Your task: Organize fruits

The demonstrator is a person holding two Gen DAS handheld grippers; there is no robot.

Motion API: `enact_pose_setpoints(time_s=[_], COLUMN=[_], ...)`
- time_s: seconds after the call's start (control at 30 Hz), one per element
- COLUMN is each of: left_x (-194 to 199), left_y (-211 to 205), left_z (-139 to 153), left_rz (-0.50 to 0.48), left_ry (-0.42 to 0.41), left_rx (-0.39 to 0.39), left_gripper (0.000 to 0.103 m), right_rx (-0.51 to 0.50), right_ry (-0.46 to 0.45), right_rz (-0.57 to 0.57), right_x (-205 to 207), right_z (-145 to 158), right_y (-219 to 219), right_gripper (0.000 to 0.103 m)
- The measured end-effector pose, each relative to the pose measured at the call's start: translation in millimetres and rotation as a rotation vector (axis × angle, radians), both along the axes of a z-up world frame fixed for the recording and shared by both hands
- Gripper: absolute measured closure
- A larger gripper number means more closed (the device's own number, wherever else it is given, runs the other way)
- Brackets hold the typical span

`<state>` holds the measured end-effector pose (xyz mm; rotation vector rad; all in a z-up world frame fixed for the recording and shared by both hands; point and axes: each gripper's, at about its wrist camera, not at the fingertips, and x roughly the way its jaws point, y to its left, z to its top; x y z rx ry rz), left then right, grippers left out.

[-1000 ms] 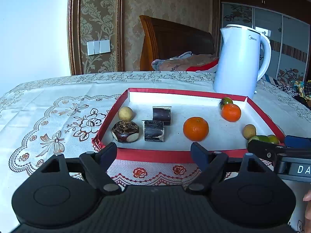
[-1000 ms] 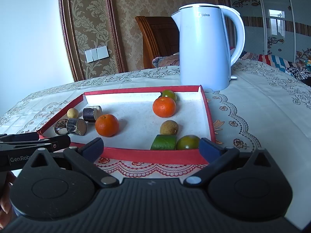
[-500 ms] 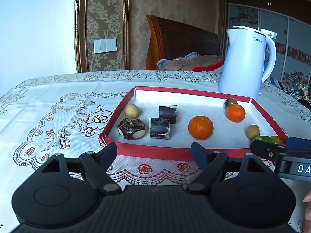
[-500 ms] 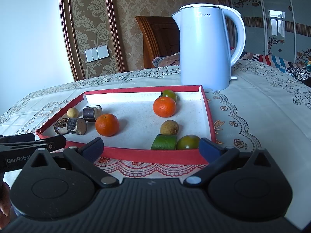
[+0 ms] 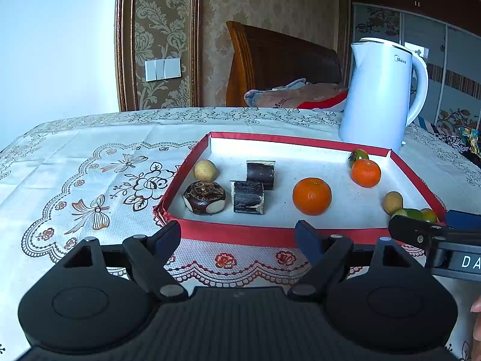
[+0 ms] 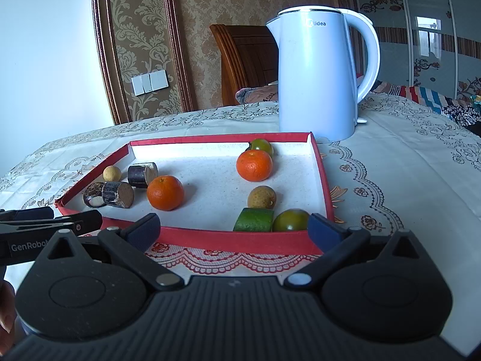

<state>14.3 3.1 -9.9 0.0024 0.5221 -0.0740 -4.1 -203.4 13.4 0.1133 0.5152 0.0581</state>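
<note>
Both tools, the left tool (image 5: 237, 234) and right tool (image 6: 234, 225), gaped wide and empty before the red tray (image 6: 240, 237), whose near wall half hid the green fruit (image 6: 254, 220).

A shallow red-rimmed tray (image 6: 323, 180) with a white floor holds the fruits. Two orange mandarins (image 6: 165, 192) (image 6: 254, 165) lie apart in the middle. Two dark sugarcane pieces (image 5: 248, 196) (image 5: 260, 171) lie on their sides near the left wall, beside a small round longan (image 5: 205, 170).
</note>
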Motion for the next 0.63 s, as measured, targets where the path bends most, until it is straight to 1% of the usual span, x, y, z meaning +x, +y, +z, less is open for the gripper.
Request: enact_pose_setpoints(time_s=[0.13, 0.3, 0.53, 0.63], left_x=[0.6, 1.2, 0.9, -0.9], left_y=[-0.4, 1.9, 1.0, 3.6], left_z=[0.3, 0.9, 0.9, 1.2], left_rz=[0.0, 0.016, 0.009, 0.007], left_ry=[-0.002, -0.005, -0.013, -0.011], left_rx=[0.016, 0.015, 0.034, 0.025], left_gripper=[0.02, 0.02, 0.02, 0.02], right_rx=[0.001, 0.001, 0.006, 0.012], right_ry=[0.0, 0.0, 0.0, 0.002], right_rz=[0.0, 0.0, 0.001, 0.006], right_x=[0.2, 0.1, 0.3, -0.3], right_z=[0.0, 0.1, 0.2, 0.6], right_y=[0.1, 0.0, -0.7, -2.4], right_gripper=[0.0, 0.0, 0.0, 0.0])
